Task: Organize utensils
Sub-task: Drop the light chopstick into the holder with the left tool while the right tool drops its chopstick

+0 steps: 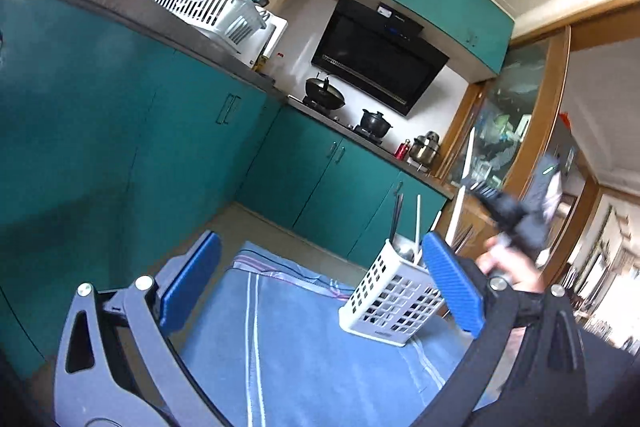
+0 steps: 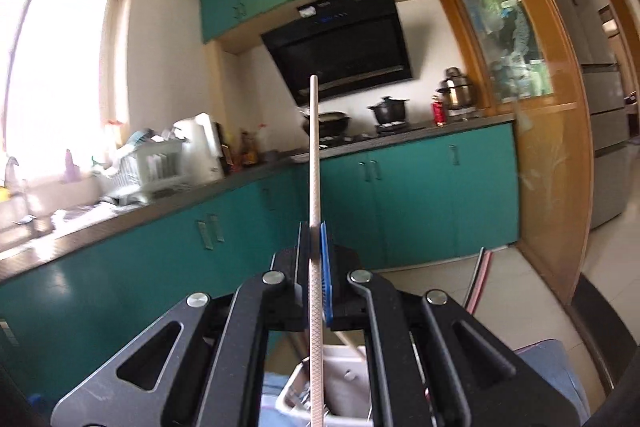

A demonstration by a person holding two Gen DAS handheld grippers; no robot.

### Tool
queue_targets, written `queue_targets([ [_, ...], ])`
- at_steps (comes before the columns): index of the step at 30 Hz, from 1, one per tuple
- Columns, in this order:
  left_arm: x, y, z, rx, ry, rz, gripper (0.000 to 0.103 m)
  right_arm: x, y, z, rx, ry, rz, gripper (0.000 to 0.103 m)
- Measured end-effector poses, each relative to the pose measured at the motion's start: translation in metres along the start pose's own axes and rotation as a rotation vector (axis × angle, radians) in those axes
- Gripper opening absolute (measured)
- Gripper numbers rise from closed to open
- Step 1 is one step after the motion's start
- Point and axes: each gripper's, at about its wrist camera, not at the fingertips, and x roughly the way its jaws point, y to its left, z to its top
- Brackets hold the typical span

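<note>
one pale chopstick [image 2: 314, 163] is clamped between the closed blue pads of the right gripper [image 2: 316, 247], its tip pointing to twelve o'clock in the right wrist view. below it, at six o'clock, the white slotted utensil holder [image 1: 390, 301] is seen on a blue cloth [image 1: 288, 347], with several utensils standing in it. the left gripper [image 1: 320, 283] is spread wide with nothing between its pads; the holder sits near its pad at three o'clock. teal cabinets [image 1: 120, 131] are seen behind.

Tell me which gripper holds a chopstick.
The right gripper: shut on a pale chopstick pointing up. The left gripper is open and empty.
</note>
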Motion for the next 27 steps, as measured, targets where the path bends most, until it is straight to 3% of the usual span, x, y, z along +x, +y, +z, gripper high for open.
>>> queue_targets([
  [6, -0.001, 0.000, 0.008, -0.016, -0.017, -0.020, 0.099, 0.049, 0.006, -0.031, -0.013, 0.001, -0.145, 0.005],
  [16, 0.005, 0.002, 0.009, -0.029, -0.003, -0.014, 0.099, 0.031, 0.007, -0.077, -0.063, 0.025, -0.169, 0.006],
  [18, 0.007, 0.001, 0.008, -0.016, 0.002, -0.007, 0.099, 0.014, 0.004, -0.085, -0.078, 0.066, -0.136, 0.025],
  [19, 0.008, 0.000, 0.007, -0.008, 0.007, -0.003, 0.099, 0.003, 0.004, -0.088, -0.090, 0.076, -0.128, 0.067],
  [20, 0.009, -0.001, 0.006, -0.002, 0.013, -0.001, 0.099, -0.011, 0.003, -0.089, -0.096, 0.071, -0.123, 0.096],
  [23, 0.012, -0.007, 0.004, 0.023, 0.029, 0.001, 0.099, -0.070, -0.004, -0.085, -0.119, 0.004, -0.150, 0.100],
  [27, 0.023, -0.021, -0.006, 0.095, 0.107, 0.020, 0.099, -0.130, -0.022, -0.085, -0.119, 0.212, -0.171, 0.100],
])
